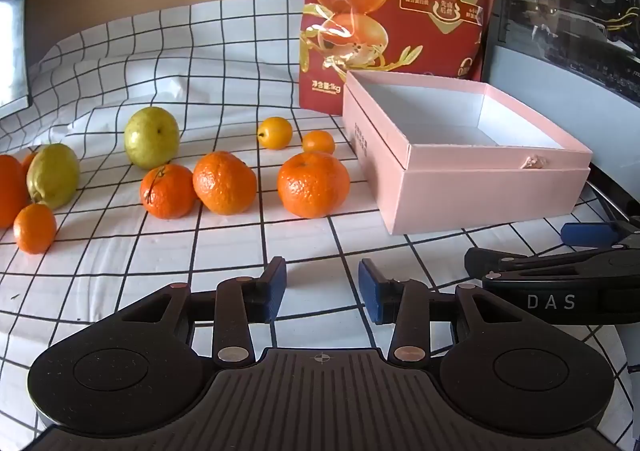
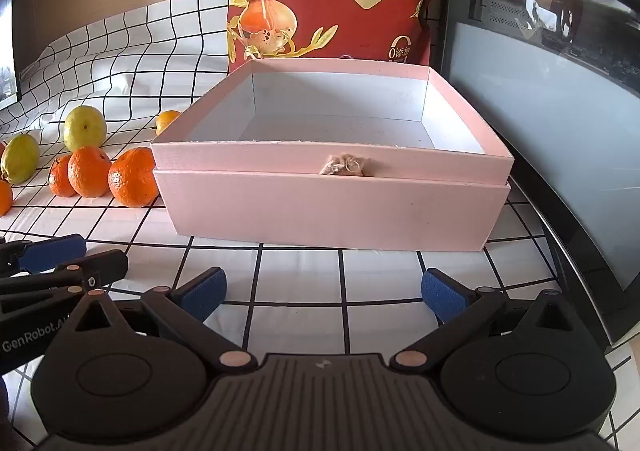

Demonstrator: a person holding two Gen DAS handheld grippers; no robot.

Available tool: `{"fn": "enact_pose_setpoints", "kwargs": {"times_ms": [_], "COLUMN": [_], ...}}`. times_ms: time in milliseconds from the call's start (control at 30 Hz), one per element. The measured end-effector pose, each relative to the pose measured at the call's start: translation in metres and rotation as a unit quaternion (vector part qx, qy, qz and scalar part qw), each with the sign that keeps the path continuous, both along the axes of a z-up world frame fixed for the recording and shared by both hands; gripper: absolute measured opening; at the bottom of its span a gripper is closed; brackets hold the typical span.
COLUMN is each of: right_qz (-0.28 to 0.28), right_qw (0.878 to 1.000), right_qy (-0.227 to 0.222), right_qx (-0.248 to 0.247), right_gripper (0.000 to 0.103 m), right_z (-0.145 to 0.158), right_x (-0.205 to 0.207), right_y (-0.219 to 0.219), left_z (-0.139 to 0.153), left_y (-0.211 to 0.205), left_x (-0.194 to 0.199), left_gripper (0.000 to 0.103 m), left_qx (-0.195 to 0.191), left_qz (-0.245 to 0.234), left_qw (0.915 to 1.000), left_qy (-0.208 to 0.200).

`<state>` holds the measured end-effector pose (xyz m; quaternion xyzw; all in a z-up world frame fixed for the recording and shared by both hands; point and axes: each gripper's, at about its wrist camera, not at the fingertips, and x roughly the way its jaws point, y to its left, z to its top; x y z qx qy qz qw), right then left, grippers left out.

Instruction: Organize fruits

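Observation:
Several oranges lie on the checked cloth, the nearest orange [image 1: 313,184] just left of an open, empty pink box [image 1: 472,175]. Two green pears [image 1: 152,138] [image 1: 52,175] and small yellow-orange fruits [image 1: 275,132] lie further left and back. My left gripper [image 1: 322,289] is open and empty, low over the cloth in front of the oranges. My right gripper [image 2: 324,293] is open wide and empty, directly in front of the pink box [image 2: 332,207]. The oranges [image 2: 134,177] and pears [image 2: 85,128] show at its left.
A tall red snack bag [image 1: 396,11] stands behind the box. A dark glass-fronted case [image 2: 560,111] stands at the right. A wall rises behind the cloth. The right gripper's body [image 1: 560,283] shows at the right of the left wrist view.

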<state>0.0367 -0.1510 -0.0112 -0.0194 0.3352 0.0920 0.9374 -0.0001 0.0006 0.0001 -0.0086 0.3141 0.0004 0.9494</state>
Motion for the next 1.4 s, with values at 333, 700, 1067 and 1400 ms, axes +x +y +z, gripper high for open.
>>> {"fn": "enact_pose_setpoints", "kwargs": {"times_ms": [333,700,1067,1400], "right_qz": [0.0,0.0,0.0,0.0], "right_qw": [1.0,1.0,1.0,1.0], "right_qy": [0.0,0.0,0.0,0.0], "right_qx": [0.0,0.0,0.0,0.0], "right_gripper": [0.103,0.103,0.103,0.103], "right_z": [-0.0004,-0.0005,-0.0004,-0.0004], "right_x": [0.0,0.0001,0.0,0.0], "right_y": [0.0001,-0.0001,-0.0001,-0.0001], "left_z": [-0.0001,0.0006,0.0005,0.0006], "left_y": [-0.0004,0.0007,-0.0001,-0.0001], "left_x": [0.0,-0.0002,0.0003,0.0003], "left_gripper": [0.044,0.044,0.045,0.045], "left_qx": [0.006,0.006,0.007,0.007], "left_qz": [0.0,0.0,0.0,0.0], "left_qw": [1.0,1.0,1.0,1.0], "left_qy": [0.0,0.001,0.001,0.001]}}
